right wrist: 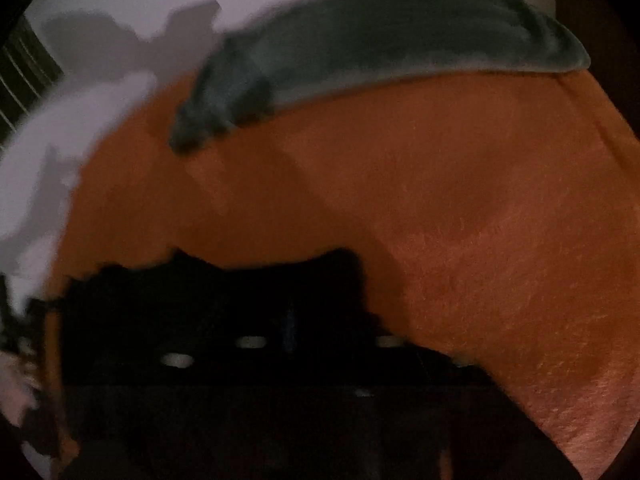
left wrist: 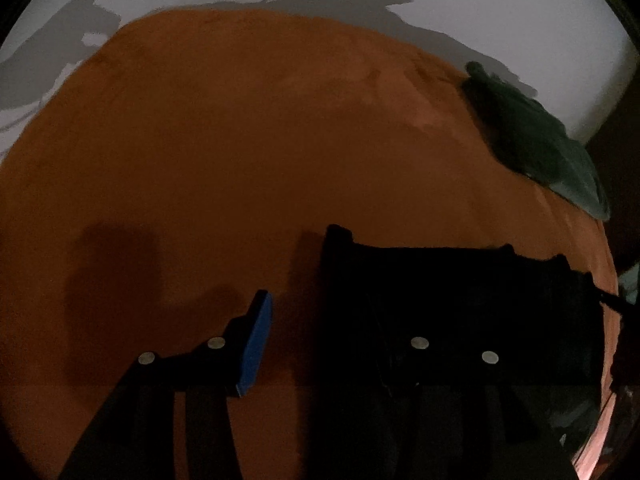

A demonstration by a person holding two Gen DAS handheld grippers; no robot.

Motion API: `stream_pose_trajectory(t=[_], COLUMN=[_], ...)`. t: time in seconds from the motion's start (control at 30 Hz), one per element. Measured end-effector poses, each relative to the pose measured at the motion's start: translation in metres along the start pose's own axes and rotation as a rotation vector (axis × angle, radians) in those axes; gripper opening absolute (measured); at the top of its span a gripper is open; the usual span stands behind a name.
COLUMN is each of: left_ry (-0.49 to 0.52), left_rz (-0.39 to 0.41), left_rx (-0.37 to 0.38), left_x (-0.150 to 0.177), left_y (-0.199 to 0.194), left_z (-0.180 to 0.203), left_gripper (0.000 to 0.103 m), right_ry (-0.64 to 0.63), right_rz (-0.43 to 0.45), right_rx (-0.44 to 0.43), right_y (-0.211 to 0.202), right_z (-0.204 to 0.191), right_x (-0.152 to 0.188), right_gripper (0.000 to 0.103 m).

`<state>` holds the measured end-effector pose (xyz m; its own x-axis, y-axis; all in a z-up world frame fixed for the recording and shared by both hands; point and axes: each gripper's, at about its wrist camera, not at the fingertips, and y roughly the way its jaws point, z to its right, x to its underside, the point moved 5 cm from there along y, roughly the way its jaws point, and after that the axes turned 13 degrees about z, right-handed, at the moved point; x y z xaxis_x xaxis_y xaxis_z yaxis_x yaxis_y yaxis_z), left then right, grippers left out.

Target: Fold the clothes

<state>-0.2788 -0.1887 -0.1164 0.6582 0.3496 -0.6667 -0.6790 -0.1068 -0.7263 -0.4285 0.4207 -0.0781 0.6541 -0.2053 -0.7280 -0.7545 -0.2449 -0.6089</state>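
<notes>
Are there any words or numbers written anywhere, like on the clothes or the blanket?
None: no word, number, label or sign can be read in either view.
The orange blanket is plain.
The black garment is too dark to show any print or tag.
The grey-green cloth is blurred, with no writing seen on it.
The left tool has only a blue pad and round metal dots, no lettering.

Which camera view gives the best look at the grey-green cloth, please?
The right wrist view: the grey-green cloth stretches broadly across the far edge of the orange blanket, though blurred. The left wrist view shows it sharper but squeezed at the right edge.
</notes>
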Motion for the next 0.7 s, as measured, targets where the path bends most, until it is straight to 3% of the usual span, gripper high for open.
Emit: stream_pose_trajectory(t=[0.13,0.3,0.6,0.7], left_ry=[-0.021,0.029,0.086,0.090], left_rz=[-0.003,0.015,0.080,0.090], left_rx=[0.037,0.035,0.010,-0.029], left_x=[-0.001,-0.006,-0.027,-0.035], left_y=[0.011,0.022,0.033,0.033], left_z=[0.007,0.027,0.056,0.058], left_gripper=[0.044,0.004,0.001,0.001], right_ry=[0.024,0.045,-0.022,-0.021], right_rz=[0.041,0.086,0.104,0.035], right_rx=[0.012,0.034,0.137,0.168], right_y=[-0.007,-0.015,-0.033,-0.018], right_z=[0.001,0.004,0.017,0.021], right_x=[-0.002,-0.005,-0.014,-0.010], right_gripper=[0.002,0.002,0.001,0.001])
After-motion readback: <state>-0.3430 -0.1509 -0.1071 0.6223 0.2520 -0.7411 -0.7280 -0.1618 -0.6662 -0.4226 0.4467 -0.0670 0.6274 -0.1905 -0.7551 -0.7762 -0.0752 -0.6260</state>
